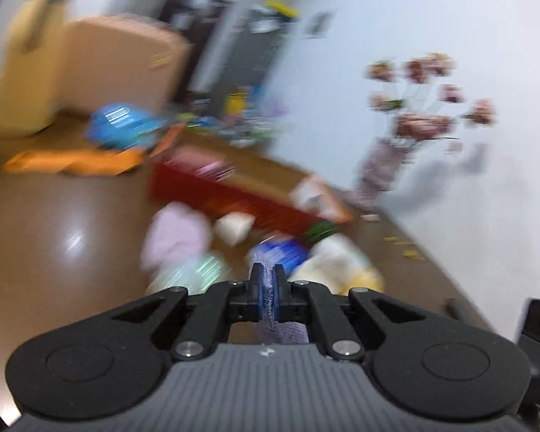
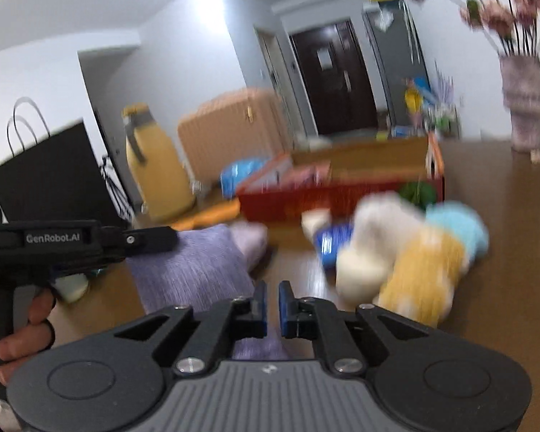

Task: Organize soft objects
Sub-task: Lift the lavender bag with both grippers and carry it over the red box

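My left gripper (image 1: 269, 273) is shut on a purple knitted cloth (image 1: 270, 289), which hangs below its jaws. In the right wrist view the same cloth (image 2: 198, 266) hangs from the left gripper (image 2: 169, 239) at the left. My right gripper (image 2: 272, 289) is nearly closed with a narrow gap and holds nothing; the cloth's lower end lies under it. A pile of soft toys lies on the brown table: white and yellow plush (image 2: 396, 262), a light-blue plush (image 2: 457, 223), a blue item (image 2: 329, 243), a pink soft item (image 1: 176, 235). A red box (image 2: 327, 198) stands behind them.
A vase of pink flowers (image 2: 523, 108) stands at the table's far right by the wall. A black paper bag (image 2: 50, 176), a yellow bottle-shaped object (image 2: 154, 169) and a tan suitcase (image 2: 230, 133) stand at the left. An orange item (image 1: 75, 162) lies at far left.
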A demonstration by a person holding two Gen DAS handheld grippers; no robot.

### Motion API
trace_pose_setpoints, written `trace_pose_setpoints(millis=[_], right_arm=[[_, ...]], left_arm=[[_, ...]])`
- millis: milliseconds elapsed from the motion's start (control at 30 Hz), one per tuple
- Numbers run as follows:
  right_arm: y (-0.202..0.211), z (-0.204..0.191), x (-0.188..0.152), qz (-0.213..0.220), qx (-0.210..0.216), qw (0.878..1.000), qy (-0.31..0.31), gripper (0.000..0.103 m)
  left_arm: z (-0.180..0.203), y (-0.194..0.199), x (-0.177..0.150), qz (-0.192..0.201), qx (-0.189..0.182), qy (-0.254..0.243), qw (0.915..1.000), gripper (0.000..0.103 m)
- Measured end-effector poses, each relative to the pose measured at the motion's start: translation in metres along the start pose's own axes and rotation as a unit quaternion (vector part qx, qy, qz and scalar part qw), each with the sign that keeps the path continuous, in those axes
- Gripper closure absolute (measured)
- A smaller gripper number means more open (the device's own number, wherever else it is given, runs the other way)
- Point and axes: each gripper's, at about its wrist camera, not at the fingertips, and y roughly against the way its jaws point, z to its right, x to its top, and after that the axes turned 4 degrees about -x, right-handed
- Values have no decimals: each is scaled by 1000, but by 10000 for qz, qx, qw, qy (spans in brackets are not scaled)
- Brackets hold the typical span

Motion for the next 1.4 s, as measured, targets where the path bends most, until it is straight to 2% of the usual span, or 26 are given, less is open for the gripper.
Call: trace_pose_setpoints(millis=[67, 167, 233, 300, 400, 467, 567, 600, 633, 700, 767, 867, 1033, 1200, 1300, 1400], right_arm=[[-6, -5, -18, -175, -19, 9998, 14, 90], [-11, -18, -39, -348, -201, 9990, 204, 83], [-13, -25, -43, -380, -165, 9989, 214, 76], [-7, -35, -48, -350, -190, 9987, 333, 64], [-5, -44, -57, -346, -420, 9973, 486, 64], [-11, -41, -60, -379, -512, 9969, 456, 65], [-14, -42, -63, -290, -687, 9955, 588, 66], [-14, -44, -65, -261, -763, 9942, 705, 63], [-15, -47, -67, -238, -836, 9929, 808, 62], [-15, -52, -72, -155, -924, 9900, 1051, 62], [-14, -54, -74, -105, -960, 9888, 1141, 64], [-14, -58, -75, -113, -991, 9879, 1186, 69], [-13, -65, -77, -99, -967, 9864, 1323, 87], [-9, -63, -73, -88, -847, 9898, 1145, 93], [1, -56, -51, 148, -791, 9912, 1054, 93], [2, -48, -10, 493, -733, 9897, 1125, 93]], left_arm=[[-8, 5, -23, -116, 531, 48, 9985, 97], [-21, 14, -50, -357, 978, 271, 9942, 95], [-22, 20, -61, -616, 964, 142, 9933, 87], [-17, 27, -64, -692, 900, -149, 9934, 67], [-24, 36, -59, -641, 775, -100, 9949, 50], [-29, 36, -55, -605, 695, -21, 9957, 48], [-34, 27, -51, -646, 553, -96, 9963, 49], [-35, 25, -50, -687, 517, -98, 9962, 52], [-33, 20, -50, -753, 450, -87, 9961, 57], [-35, 16, -52, -860, 313, 0, 9958, 74], [-32, 13, -54, -936, 208, -80, 9954, 84], [-28, 13, -59, -973, 198, -255, 9947, 85], [-28, 17, -62, -1016, 65, -310, 9943, 89], [-17, 21, -58, -939, -44, -599, 9938, 96], [-10, 22, -31, -675, -385, -636, 9949, 96], [-3, 7, 19, -385, -617, -737, 9946, 96]])
